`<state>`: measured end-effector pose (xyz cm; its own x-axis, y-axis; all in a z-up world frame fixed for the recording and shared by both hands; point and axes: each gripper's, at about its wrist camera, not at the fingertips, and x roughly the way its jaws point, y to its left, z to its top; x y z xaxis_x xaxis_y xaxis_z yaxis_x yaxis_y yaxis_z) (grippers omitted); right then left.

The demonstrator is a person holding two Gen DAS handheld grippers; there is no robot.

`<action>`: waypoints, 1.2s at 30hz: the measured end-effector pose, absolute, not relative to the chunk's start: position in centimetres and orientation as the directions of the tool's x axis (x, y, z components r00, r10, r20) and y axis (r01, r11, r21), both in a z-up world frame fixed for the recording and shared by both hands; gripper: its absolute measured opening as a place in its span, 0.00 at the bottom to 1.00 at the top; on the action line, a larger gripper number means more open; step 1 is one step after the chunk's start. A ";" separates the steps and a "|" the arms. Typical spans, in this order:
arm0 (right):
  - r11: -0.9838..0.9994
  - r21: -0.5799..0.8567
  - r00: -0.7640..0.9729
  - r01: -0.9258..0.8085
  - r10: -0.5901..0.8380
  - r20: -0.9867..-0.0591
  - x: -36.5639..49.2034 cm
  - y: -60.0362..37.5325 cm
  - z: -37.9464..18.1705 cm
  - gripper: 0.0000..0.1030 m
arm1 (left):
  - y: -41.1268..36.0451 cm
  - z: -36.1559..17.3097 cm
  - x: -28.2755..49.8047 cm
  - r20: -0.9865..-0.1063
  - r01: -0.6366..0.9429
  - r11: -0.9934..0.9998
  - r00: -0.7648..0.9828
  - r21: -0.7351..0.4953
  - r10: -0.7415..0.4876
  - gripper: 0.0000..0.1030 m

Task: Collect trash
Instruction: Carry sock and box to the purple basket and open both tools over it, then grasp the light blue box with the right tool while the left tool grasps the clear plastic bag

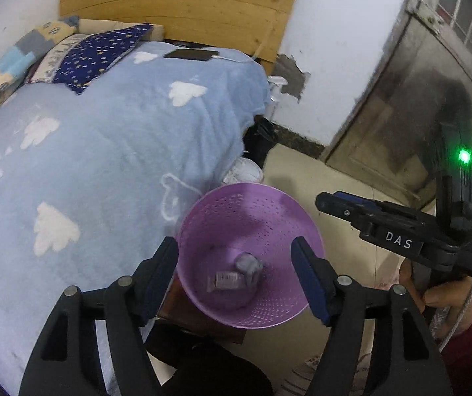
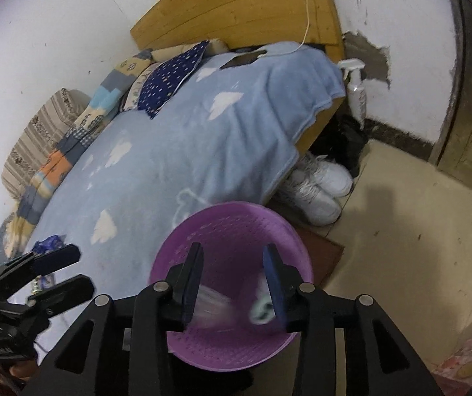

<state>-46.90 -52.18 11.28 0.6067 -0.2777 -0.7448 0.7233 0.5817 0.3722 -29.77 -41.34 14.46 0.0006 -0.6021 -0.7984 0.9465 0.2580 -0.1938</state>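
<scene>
You can read one clear marking: the white letters "DAS" on the black body of the right gripper (image 1: 328, 206), seen from your left wrist view. The wrapper (image 1: 227, 279) in the purple basket (image 1: 203, 217) carries print, but it is too small and blurred to read.

Basket (image 1: 236, 217) beside bed (image 1: 104, 132); wrapper (image 1: 227, 279) inside basket; phone (image 1: 191, 54) on bed.

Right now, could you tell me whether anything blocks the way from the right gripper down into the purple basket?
Nothing visible does. The right gripper hangs directly above the open purple basket, jaws apart, with blurred trash below them inside the basket.
</scene>
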 end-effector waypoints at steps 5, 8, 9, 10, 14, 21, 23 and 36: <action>0.602 0.411 0.643 0.685 -0.233 -0.730 -44.9 -51.8 11.2 0.39 | -37.0 15.7 -27.6 -0.777 0.931 0.354 0.155 -0.093 -0.611 0.68; 0.648 0.423 0.672 0.633 -0.190 -0.716 -42.1 -50.2 11.7 0.39 | -33.0 16.2 -25.7 -0.761 0.900 0.432 0.240 -0.058 -0.602 0.68; 0.668 0.424 0.684 0.611 -0.175 -0.709 -41.1 -49.4 12.1 0.39 | -31.7 16.3 -24.9 -0.758 0.885 0.463 0.267 -0.051 -0.595 0.68; 0.692 0.423 0.695 0.585 -0.158 -0.702 -39.8 -48.4 12.6 0.39 | -30.1 16.4 -24.1 -0.755 0.865 0.499 0.294 -0.051 -0.587 0.68; 0.770 0.396 0.717 0.500 -0.111 -0.688 -35.2 -44.5 14.3 0.39 | -24.0 16.4 -21.2 -0.748 0.800 0.598 0.363 -0.056 -0.556 0.68; 0.869 0.352 0.725 0.346 -0.010 -0.688 -27.3 -37.2 15.9 0.42 | -13.8 14.6 -15.7 -0.766 0.647 0.760 0.458 -0.061 -0.452 0.69; 0.885 0.354 0.717 0.302 0.034 -0.696 -25.1 -35.1 15.9 0.43 | -11.4 14.1 -14.3 -0.769 0.602 0.797 0.485 -0.052 -0.417 0.69; 0.902 0.380 0.576 0.205 0.203 -0.792 -10.9 -27.2 11.8 0.44 | 3.9 7.5 2.8 -0.833 0.133 0.987 0.535 -0.085 -0.144 0.69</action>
